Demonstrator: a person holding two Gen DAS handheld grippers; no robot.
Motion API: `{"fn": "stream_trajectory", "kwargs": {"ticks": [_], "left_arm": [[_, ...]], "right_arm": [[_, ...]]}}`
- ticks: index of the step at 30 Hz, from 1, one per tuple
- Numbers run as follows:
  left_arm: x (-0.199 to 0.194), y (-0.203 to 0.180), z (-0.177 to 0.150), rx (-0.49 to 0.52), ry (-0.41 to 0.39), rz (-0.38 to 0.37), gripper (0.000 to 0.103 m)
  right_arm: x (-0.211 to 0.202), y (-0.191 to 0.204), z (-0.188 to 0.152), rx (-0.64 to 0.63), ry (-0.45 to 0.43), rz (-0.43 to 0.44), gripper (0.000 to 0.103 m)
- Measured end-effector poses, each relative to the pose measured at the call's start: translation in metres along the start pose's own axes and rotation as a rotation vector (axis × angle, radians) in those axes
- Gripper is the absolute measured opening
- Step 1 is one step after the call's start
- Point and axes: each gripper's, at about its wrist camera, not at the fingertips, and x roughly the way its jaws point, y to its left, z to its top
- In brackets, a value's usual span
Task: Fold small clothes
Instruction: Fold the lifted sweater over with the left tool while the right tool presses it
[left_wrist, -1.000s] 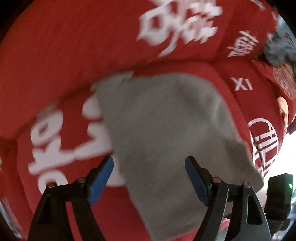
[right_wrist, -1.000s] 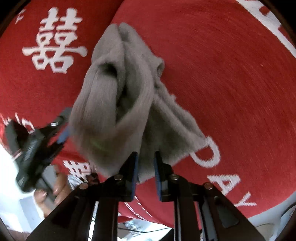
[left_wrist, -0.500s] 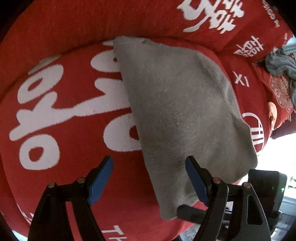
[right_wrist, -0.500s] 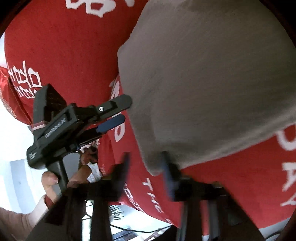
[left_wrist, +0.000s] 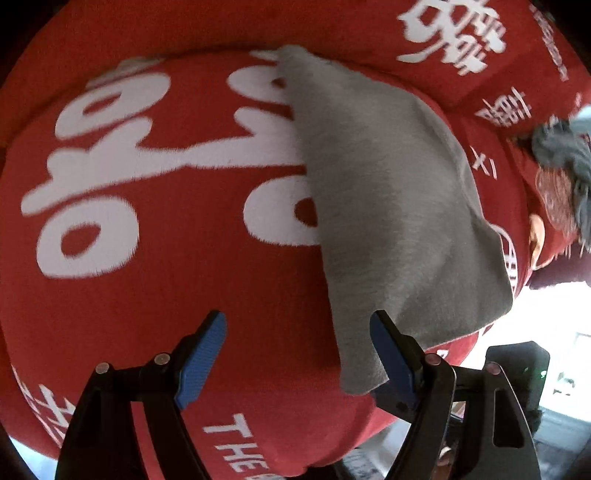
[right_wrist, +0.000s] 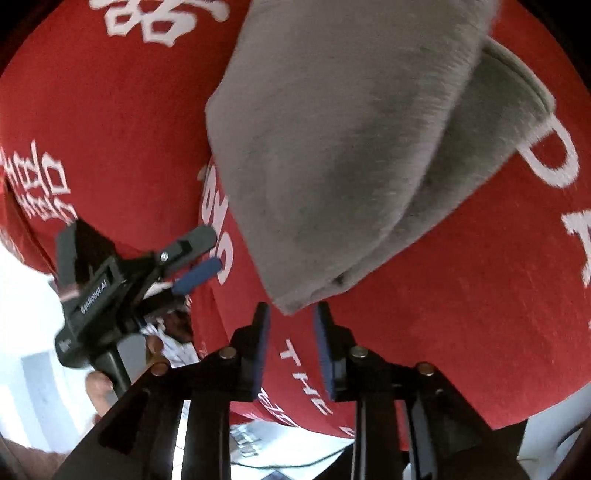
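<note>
On the red blanket (left_wrist: 155, 295) the grey garment (left_wrist: 388, 206) is lying folded over in 2 layers, its corner just ahead of the opening, empty right gripper (right_wrist: 290, 343), while the wide, empty left gripper (left_wrist: 295, 354) is hovering beside its edge, suggesting the next fold needs fresh grips.

Soft daylight from blown-out white lower corners, strong fisheye bulge, dark vignetted rims, slight motion blur throughout.

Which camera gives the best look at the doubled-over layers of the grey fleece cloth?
The right wrist view: the grey fleece cloth fills the frame there, with its stacked layers showing at the near corner and the right edge. The left wrist view shows the cloth only as one smooth flat top face on the red blanket.
</note>
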Motion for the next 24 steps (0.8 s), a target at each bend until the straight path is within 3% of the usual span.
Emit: {"fn": "stream_trajectory", "kwargs": {"ticks": [4, 6, 7, 9, 10, 11, 16, 19, 21, 24], "left_arm": [[-0.002, 0.0, -0.007, 0.027, 0.002, 0.02, 0.081], [-0.006, 0.0, -0.008, 0.045, -0.002, 0.031, 0.081], [-0.008, 0.001, -0.008, 0.05, -0.006, 0.035, 0.081], [-0.012, 0.0, -0.007, 0.064, -0.018, 0.049, 0.081], [-0.016, 0.0, -0.005, 0.071, -0.027, 0.055, 0.081], [-0.02, -0.002, -0.004, 0.083, -0.042, 0.056, 0.081], [-0.021, -0.019, 0.001, 0.157, -0.071, 0.058, 0.081], [-0.002, -0.019, 0.002, 0.15, -0.034, 0.104, 0.081], [0.005, -0.018, 0.001, 0.157, -0.033, 0.154, 0.081], [0.0, -0.017, -0.003, 0.175, -0.053, 0.157, 0.081]], "right_arm": [[0.009, 0.002, -0.003, 0.025, -0.036, 0.039, 0.029], [0.01, 0.002, -0.004, 0.017, -0.05, 0.032, 0.037], [0.014, 0.001, -0.002, 0.012, -0.053, 0.024, 0.046], [0.017, 0.001, -0.002, 0.016, -0.053, 0.035, 0.046], [0.024, 0.006, 0.0, 0.027, -0.048, 0.061, 0.035], [0.025, 0.009, 0.001, 0.029, -0.044, 0.059, 0.013], [0.03, 0.034, -0.002, -0.087, -0.052, 0.009, 0.01], [0.046, 0.016, -0.008, -0.034, -0.001, -0.072, 0.009], [0.061, 0.004, -0.016, -0.002, 0.09, -0.13, 0.009], [0.04, 0.011, -0.027, -0.071, 0.088, -0.178, 0.011]]}}
